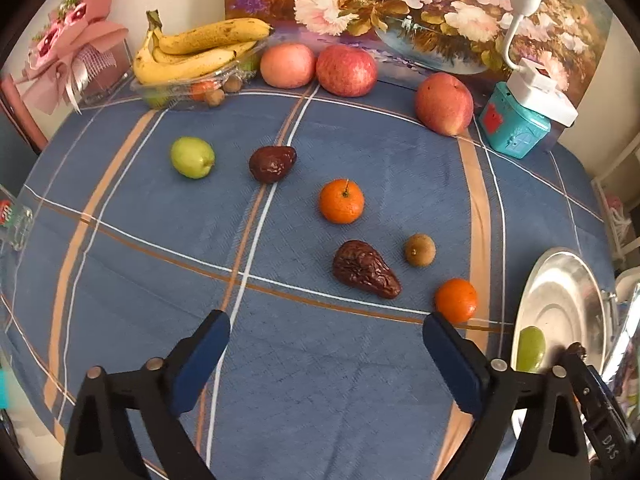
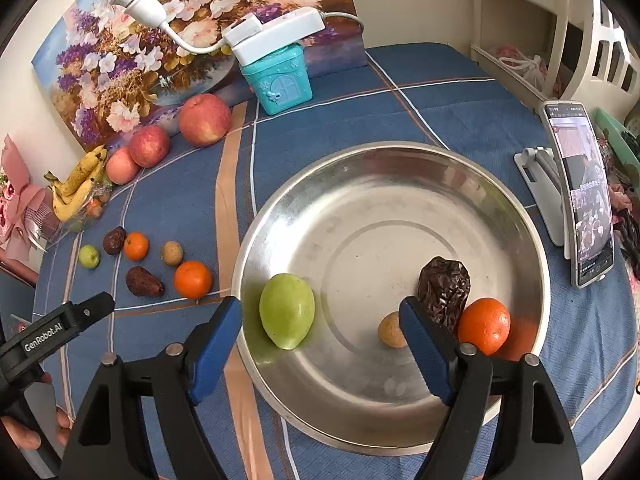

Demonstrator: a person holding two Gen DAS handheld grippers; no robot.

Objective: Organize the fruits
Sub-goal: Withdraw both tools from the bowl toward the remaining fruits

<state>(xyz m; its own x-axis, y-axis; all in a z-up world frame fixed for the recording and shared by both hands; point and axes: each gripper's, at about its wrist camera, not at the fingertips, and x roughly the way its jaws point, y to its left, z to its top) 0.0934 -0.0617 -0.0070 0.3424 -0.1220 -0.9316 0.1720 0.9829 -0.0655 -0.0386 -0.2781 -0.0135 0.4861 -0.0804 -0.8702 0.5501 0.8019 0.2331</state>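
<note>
Left wrist view puts the nearest loose mandarin (image 1: 456, 300) just ahead of my left gripper (image 1: 326, 330), off toward its right finger, almost touching that pad's tip; my guess is this is the fruit to take next, since my left hand is the nearer one. Beside it the wrinkled date (image 1: 366, 269) lies with its long axis slanting from upper left to lower right, its narrow end toward the mandarin, and the small brown longan (image 1: 419, 250) sits just beyond. My left gripper is spread wide and carries nothing. My right gripper (image 2: 320, 320) is likewise wide apart and bare, hovering over the near rim of the steel plate (image 2: 500, 208), where a green fruit (image 2: 287, 311), a date, a longan and a mandarin already rest. Farther out on the blue checked cloth (image 1: 160, 280) lie another mandarin, date and green fruit, with apples, bananas and a flower painting along the back.
</note>
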